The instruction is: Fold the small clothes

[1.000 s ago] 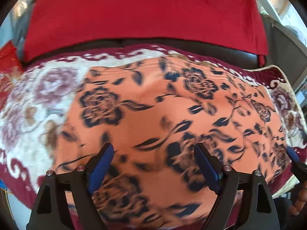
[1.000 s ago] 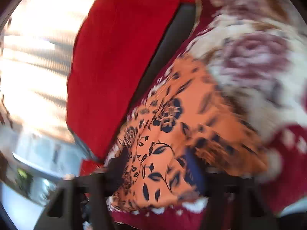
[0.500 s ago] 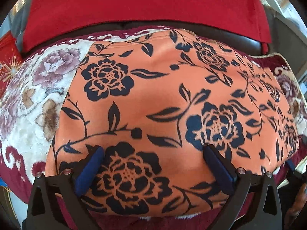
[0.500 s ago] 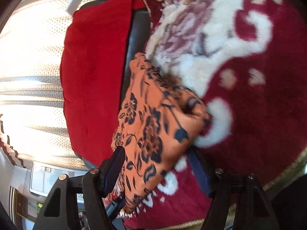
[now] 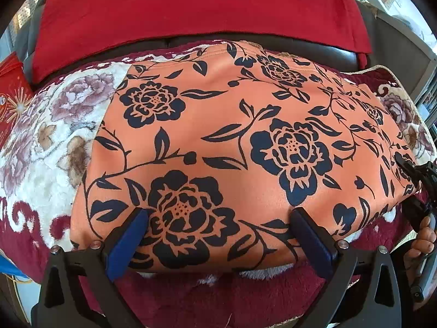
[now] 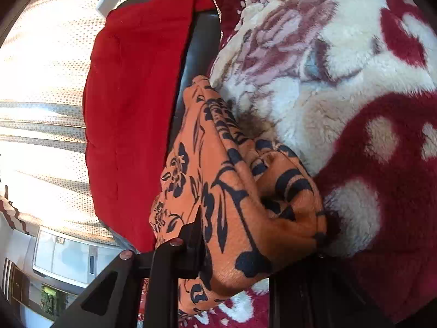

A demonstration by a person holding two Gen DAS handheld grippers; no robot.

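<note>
An orange garment with dark blue flowers [image 5: 232, 136] lies spread flat on a plush blanket. My left gripper [image 5: 218, 213] hovers over its near edge with the jaws wide open; the blue pads [image 5: 128, 235] touch nothing but sit just above the cloth. At the garment's right end, the right gripper [image 5: 415, 175] pinches the corner, with a hand below it. In the right wrist view the jaws of my right gripper [image 6: 259, 232] are closing, and the bunched corner of the garment [image 6: 235, 191] is squeezed between them.
The blanket [image 5: 41, 150] is cream and maroon with a rose pattern and covers a dark sofa seat. A red cushion [image 5: 191, 8] leans against the backrest behind the garment. A pale dotted curtain [image 6: 41, 95] hangs beyond the sofa's end.
My left gripper sank closer over the garment and its jaws widened. My right gripper dropped to the garment's corner and its jaws narrowed around the bunched cloth.
</note>
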